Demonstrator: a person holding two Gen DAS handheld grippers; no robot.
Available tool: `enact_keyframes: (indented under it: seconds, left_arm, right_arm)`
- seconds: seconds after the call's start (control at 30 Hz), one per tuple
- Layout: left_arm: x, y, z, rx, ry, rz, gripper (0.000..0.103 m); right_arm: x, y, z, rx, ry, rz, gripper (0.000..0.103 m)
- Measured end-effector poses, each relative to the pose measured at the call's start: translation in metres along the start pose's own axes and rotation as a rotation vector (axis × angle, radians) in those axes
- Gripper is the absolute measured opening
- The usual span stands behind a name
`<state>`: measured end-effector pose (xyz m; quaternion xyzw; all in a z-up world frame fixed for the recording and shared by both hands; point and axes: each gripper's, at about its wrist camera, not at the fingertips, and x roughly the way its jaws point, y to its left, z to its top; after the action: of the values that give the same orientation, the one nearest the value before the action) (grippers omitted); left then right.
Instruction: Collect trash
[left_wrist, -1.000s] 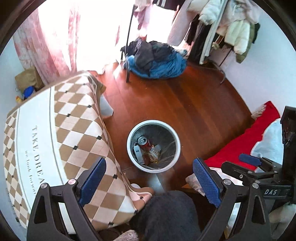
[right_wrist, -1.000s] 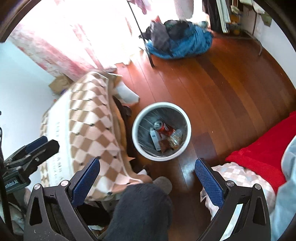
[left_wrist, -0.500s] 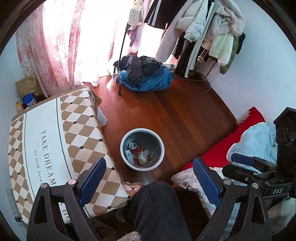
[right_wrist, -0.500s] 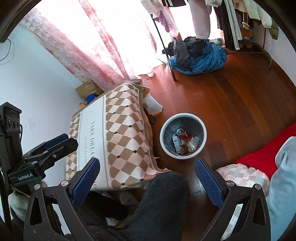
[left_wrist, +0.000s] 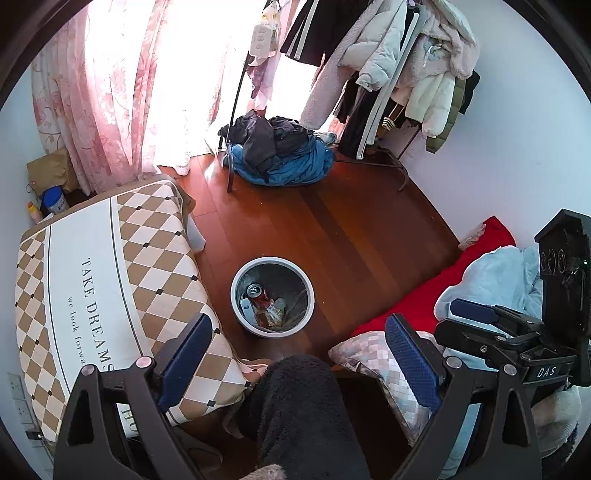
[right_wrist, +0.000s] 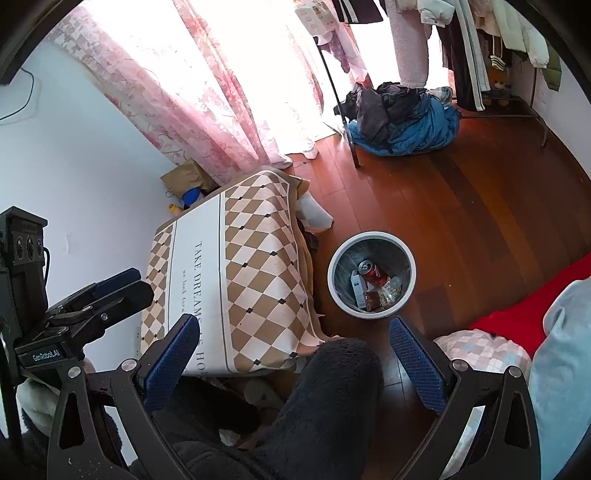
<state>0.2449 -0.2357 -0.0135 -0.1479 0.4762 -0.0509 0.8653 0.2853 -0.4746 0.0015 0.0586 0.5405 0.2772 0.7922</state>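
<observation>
- Left tool (left_wrist: 297, 354): jaws spread wide, nothing between them; held high over the floor, apparently between pickups.
- Right tool (right_wrist: 291, 358): likewise wide open and empty, carried just beside the left.
- Dark fleece-clad leg (right_wrist: 317, 406) below both tools.
- Tabletop (left_wrist: 92, 288) under a checked cloth; no trash visible on it.
- Bin (left_wrist: 272, 296) stands on the floor just off the tabletop's corner, within easy drop reach; it holds a red can (left_wrist: 258, 293), carton and wrappers.
- Clothes pile (left_wrist: 280, 155) farther off, by the rack.

Black grippers (left_wrist: 297, 354) w/ blue ribbed pads (left_wrist: 186, 347), silver screws; dark fuzzy trousers (right_wrist: 317, 406)
</observation>
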Motion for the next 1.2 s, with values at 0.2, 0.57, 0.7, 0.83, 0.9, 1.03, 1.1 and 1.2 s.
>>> enact_keyframes:
  seconds: [0.2, 0.57, 0.7, 0.83, 0.9, 1.03, 1.1, 1.2]
  left_arm:
    - [-0.005, -0.003, -0.001, 0.004, -0.008, 0.002, 0.096]
    - [-0.008, -0.004, -0.001, 0.006, -0.009, 0.004, 0.103]
    - [-0.009, -0.006, -0.002, 0.007, -0.004, -0.001, 0.103]
    - [-0.011, -0.007, -0.002, 0.008, -0.009, -0.004, 0.103]
    - [-0.012, -0.008, -0.003, 0.006, -0.011, -0.007, 0.103]
    - [-0.012, -0.007, -0.004, 0.007, -0.01, -0.008, 0.103]
    - [-0.012, -0.007, -0.004, 0.007, -0.009, -0.008, 0.103]
    - [-0.012, -0.006, -0.004, 0.007, -0.01, -0.007, 0.103]
  right_arm:
    - [-0.001, 0.005, -0.001, -0.008, 0.004, -0.004, 0.103]
    - [-0.006, 0.007, -0.002, -0.015, 0.009, -0.011, 0.103]
    - [-0.005, 0.01, -0.004, -0.012, 0.008, -0.012, 0.103]
    - [-0.009, 0.009, -0.003, -0.019, 0.008, -0.015, 0.103]
    - [-0.012, 0.008, -0.002, -0.028, 0.01, -0.014, 0.103]
    - [-0.016, 0.007, -0.002, -0.036, 0.012, -0.014, 0.103]
    - [-0.015, 0.008, -0.002, -0.034, 0.013, -0.015, 0.103]
    - [-0.014, 0.012, -0.003, -0.03, 0.01, -0.017, 0.103]
